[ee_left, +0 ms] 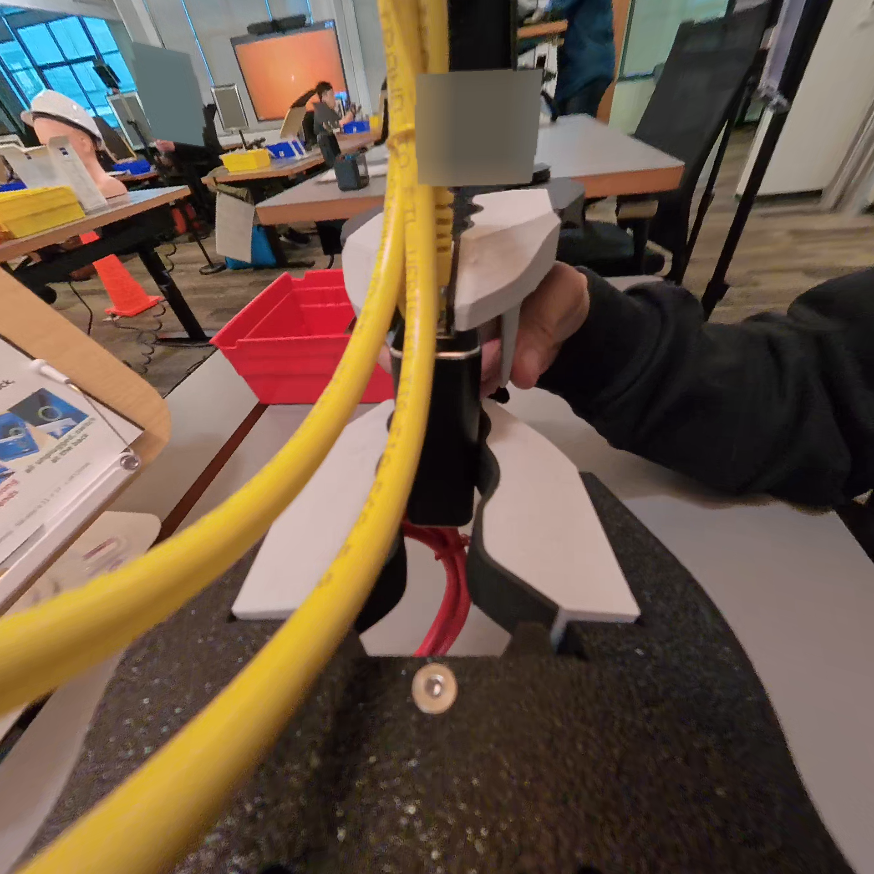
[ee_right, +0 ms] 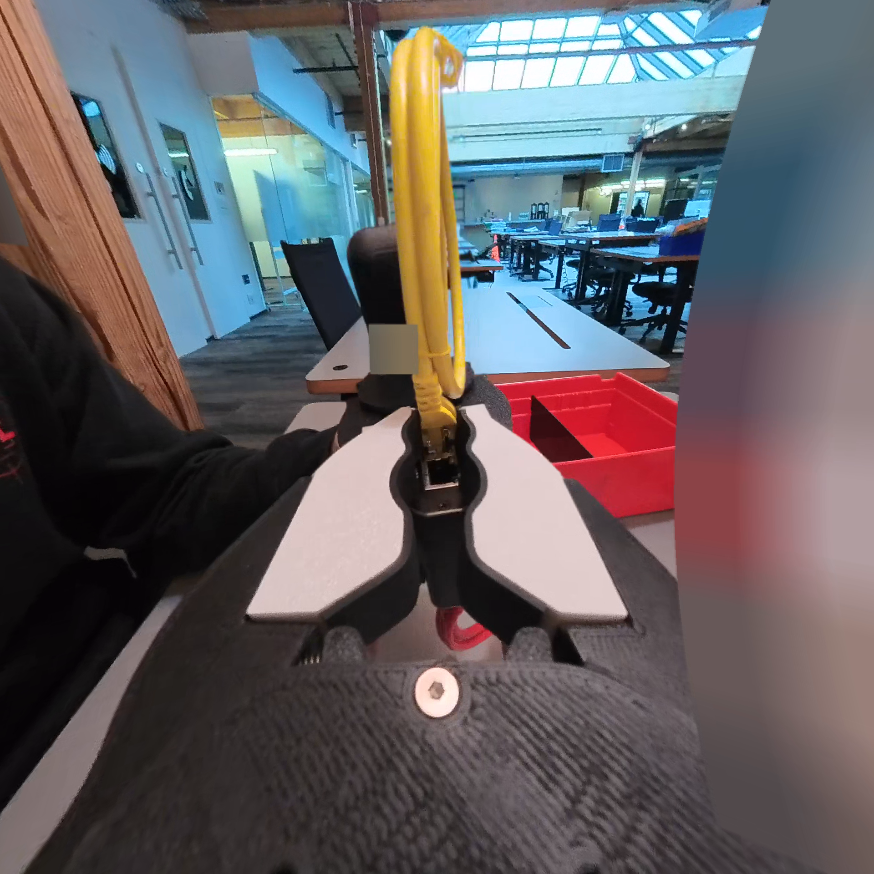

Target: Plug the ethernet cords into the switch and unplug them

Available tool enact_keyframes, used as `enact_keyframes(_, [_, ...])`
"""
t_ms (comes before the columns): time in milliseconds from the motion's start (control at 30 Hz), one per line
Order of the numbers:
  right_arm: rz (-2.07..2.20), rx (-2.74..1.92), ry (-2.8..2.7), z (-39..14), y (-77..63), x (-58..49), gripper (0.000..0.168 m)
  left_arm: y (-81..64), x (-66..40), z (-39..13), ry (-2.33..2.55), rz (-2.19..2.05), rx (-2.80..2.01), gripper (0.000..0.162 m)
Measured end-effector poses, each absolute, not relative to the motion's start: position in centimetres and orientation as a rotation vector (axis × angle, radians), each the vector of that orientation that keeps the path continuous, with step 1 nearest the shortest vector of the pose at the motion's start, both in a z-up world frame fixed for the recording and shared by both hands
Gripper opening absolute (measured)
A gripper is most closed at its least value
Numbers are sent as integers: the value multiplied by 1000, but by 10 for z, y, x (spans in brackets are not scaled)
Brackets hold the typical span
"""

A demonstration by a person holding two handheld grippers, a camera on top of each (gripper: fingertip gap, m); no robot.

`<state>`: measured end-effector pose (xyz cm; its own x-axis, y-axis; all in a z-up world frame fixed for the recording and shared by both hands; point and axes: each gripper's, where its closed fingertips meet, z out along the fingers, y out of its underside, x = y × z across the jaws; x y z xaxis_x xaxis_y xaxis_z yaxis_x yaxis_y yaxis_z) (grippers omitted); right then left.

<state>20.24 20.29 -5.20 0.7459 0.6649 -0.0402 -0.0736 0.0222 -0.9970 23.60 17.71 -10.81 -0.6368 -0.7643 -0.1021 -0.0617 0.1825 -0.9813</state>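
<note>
Switch (ee_right: 440,515) held off the table between both grippers; right gripper (ee_right: 437,454) clamps its body, left gripper (ee_left: 442,477) is closed on it from the opposite side. Yellow cord (ee_right: 418,227) sits plugged in its upper port; lower port empty; unplugging remains, I judge. Right wrist view alone shows the ports; left wrist view shows red cord (ee_left: 447,586) beneath the switch and the other gripper's jaws pinching the yellow plug.

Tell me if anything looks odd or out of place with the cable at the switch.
The yellow cord is still bundled, tied in a loop just above its plug, so the coil stands up from the switch and, in the left wrist view, sweeps across the left gripper. Nothing looks damaged.
</note>
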Motion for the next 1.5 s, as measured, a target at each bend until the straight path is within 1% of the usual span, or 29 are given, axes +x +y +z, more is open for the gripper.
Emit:
enact_keyframes(33, [631, -1430, -508, -52, 203, 203, 15, 179, 236, -109, 1871, -1471, -782, 28])
enact_keyframes(133, [630, -1427, -492, -54, 205, 203, 15, 182, 235, -111, 1891, -1425, -785, 25])
enact_keyframes(233, [616, -1441, -515, -56, 205, 201, 16, 184, 233, -113, 1909, -1411, -789, 27])
enact_keyframes(433, [562, -1476, -517, -56, 209, 196, 15, 180, 223, -113, 1954, -1598, -858, 27])
enact_keyframes(667, [551, -1497, -481, -57, 214, 195, 15, 189, 225, -114, 1927, -1470, -806, 28])
enact_keyframes(833, [557, -1500, -472, -57, 214, 195, 15, 179, 218, -111, 1948, -1736, -884, 27])
enact_keyframes(1000, [538, -1502, -494, -53, 210, 194, 15, 183, 222, -108, 1909, -1601, -806, 27])
enact_keyframes(1167, [532, -1509, -472, -53, 212, 196, 15, 173, 217, -107, 1925, -1871, -899, 28])
enact_keyframes(1233, [500, -1516, -455, -55, 214, 200, 14, 175, 221, -109, 1914, -1852, -921, 28])
enact_keyframes(1367, [533, -1517, -479, -53, 211, 195, 15, 184, 225, -109, 1892, -1586, -819, 27])
enact_keyframes(1433, [526, -1505, -495, -51, 210, 193, 15, 182, 221, -108, 1923, -1604, -839, 27])
enact_keyframes(1500, [537, -1502, -481, -52, 210, 194, 15, 176, 216, -108, 1956, -1745, -905, 28])
